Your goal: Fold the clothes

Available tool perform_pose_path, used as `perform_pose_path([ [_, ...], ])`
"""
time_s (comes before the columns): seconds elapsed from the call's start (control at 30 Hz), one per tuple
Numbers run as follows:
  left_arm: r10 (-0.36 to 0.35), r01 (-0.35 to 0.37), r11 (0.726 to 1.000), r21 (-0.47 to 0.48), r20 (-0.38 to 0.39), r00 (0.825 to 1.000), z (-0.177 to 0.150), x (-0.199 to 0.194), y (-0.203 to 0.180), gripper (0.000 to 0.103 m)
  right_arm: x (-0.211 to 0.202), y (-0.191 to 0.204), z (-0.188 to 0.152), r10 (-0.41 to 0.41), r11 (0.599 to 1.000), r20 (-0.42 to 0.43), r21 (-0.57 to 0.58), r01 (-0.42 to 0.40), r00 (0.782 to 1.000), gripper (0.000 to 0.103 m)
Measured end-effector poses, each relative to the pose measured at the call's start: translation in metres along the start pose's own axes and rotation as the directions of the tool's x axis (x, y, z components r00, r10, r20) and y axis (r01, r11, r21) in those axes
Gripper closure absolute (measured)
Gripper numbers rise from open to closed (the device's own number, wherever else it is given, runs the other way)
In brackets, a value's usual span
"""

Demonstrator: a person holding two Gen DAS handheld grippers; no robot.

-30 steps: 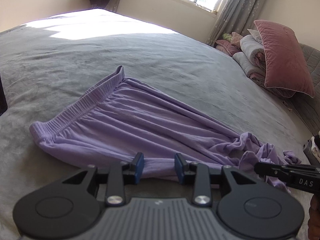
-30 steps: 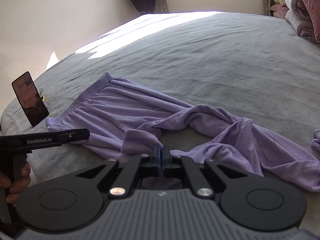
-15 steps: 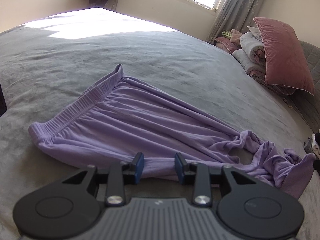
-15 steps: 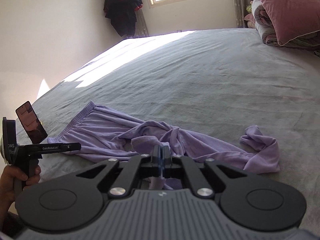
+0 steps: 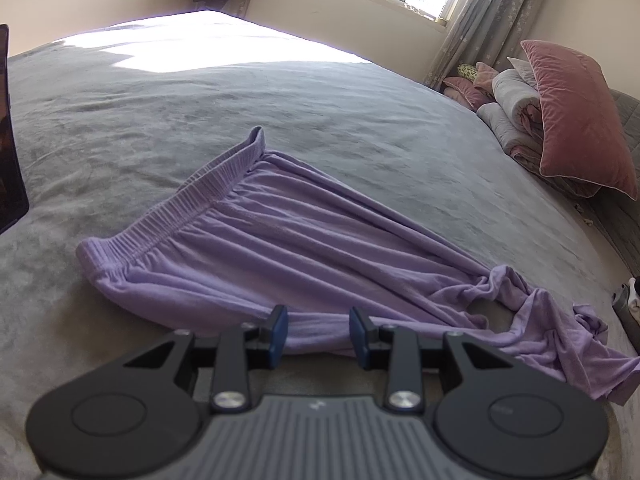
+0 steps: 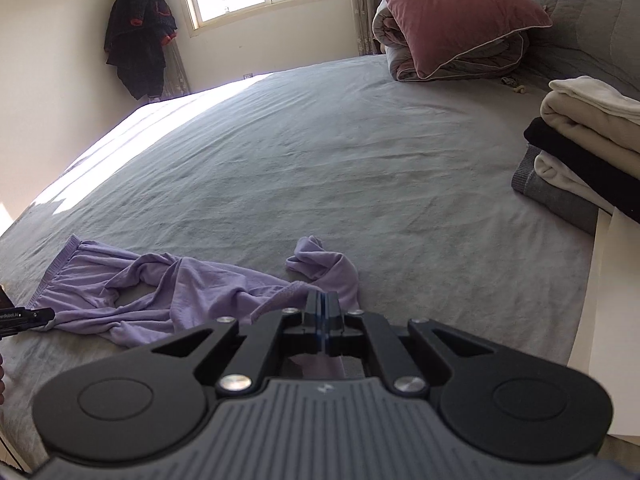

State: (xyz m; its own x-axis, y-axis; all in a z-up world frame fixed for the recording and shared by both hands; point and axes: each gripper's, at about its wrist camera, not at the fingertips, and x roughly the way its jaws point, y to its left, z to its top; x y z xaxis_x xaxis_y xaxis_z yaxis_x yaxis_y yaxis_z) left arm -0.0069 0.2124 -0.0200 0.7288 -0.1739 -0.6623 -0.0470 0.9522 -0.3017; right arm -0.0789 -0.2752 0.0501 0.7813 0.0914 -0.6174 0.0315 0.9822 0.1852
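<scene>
- I see the grey bed (image 6: 320, 152) filling both views, my landmark.
- The lilac trousers (image 5: 280, 248) lie on the bed's near side, waistband flat, legs bunched toward the headboard end.
- A stack of folded clothes (image 6: 580, 152) sits at the bed's right edge.
- My left tool (image 5: 318, 330) has its jaws apart just short of the trousers' near edge.
- My right tool (image 6: 321, 320) is clamped on a trouser hem.
</scene>
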Motion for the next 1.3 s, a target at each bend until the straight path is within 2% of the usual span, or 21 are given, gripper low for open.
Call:
perform_pose_path([
  [0.13, 0.011, -0.011, 0.999, -0.031, -0.006, 1.000, 0.003, -0.001, 0.007, 0.068, -0.007, -0.005, 0.003, -0.056, 0.998, 0.018, -0.030, 0.056, 0.998, 0.102],
  [0.3, 0.021, -0.021, 0.996, -0.085, -0.005, 1.000, 0.006, -0.007, 0.022, 0.069, 0.000, -0.023, -0.002, -0.201, 0.978, -0.007, -0.064, 0.201, 0.979, 0.102],
  [0.4, 0.046, -0.045, 0.991, -0.125, 0.000, 0.999, 0.007, -0.013, 0.035, 0.069, 0.007, -0.031, -0.010, -0.239, 0.970, -0.044, -0.063, 0.236, 0.970, 0.102],
  [0.5, 0.071, -0.068, 0.984, -0.165, 0.012, 0.997, 0.008, -0.020, 0.048, 0.069, 0.011, -0.031, -0.016, -0.242, 0.968, -0.057, -0.077, 0.238, 0.969, 0.102],
  [0.57, 0.088, -0.082, 0.979, -0.189, 0.023, 0.996, 0.007, -0.025, 0.056, 0.069, 0.012, -0.027, -0.015, -0.223, 0.973, -0.053, -0.079, 0.218, 0.973, 0.101],
  [0.63, 0.106, -0.096, 0.972, -0.214, 0.034, 0.994, 0.007, -0.028, 0.066, 0.069, 0.012, -0.016, -0.014, -0.183, 0.979, -0.046, -0.099, 0.178, 0.982, 0.090],
  [0.83, 0.159, -0.140, 0.951, -0.277, 0.048, 0.986, 0.007, -0.032, 0.088, 0.070, 0.025, 0.035, -0.010, -0.049, 0.979, -0.071, -0.199, 0.034, 0.996, 0.089],
  [1.0, 0.193, -0.164, 0.932, -0.324, 0.057, 0.980, 0.007, -0.036, 0.099, 0.070, 0.047, 0.092, -0.014, 0.062, 0.949, -0.111, -0.300, -0.093, 0.992, 0.086],
  [1.07, 0.199, -0.170, 0.924, -0.342, 0.052, 0.979, 0.007, -0.037, 0.104, 0.070, 0.056, 0.113, -0.016, 0.097, 0.934, -0.121, -0.332, -0.132, 0.988, 0.075],
  [1.13, 0.198, -0.169, 0.917, -0.361, 0.046, 0.979, 0.007, -0.036, 0.109, 0.070, 0.064, 0.130, -0.017, 0.124, 0.917, -0.124, -0.365, -0.161, 0.985, 0.068],
  [1.3, 0.182, -0.149, 0.907, -0.394, 0.045, 0.982, 0.008, -0.034, 0.115, 0.071, 0.083, 0.159, -0.018, 0.139, 0.871, -0.136, -0.455, -0.186, 0.981, 0.068],
])
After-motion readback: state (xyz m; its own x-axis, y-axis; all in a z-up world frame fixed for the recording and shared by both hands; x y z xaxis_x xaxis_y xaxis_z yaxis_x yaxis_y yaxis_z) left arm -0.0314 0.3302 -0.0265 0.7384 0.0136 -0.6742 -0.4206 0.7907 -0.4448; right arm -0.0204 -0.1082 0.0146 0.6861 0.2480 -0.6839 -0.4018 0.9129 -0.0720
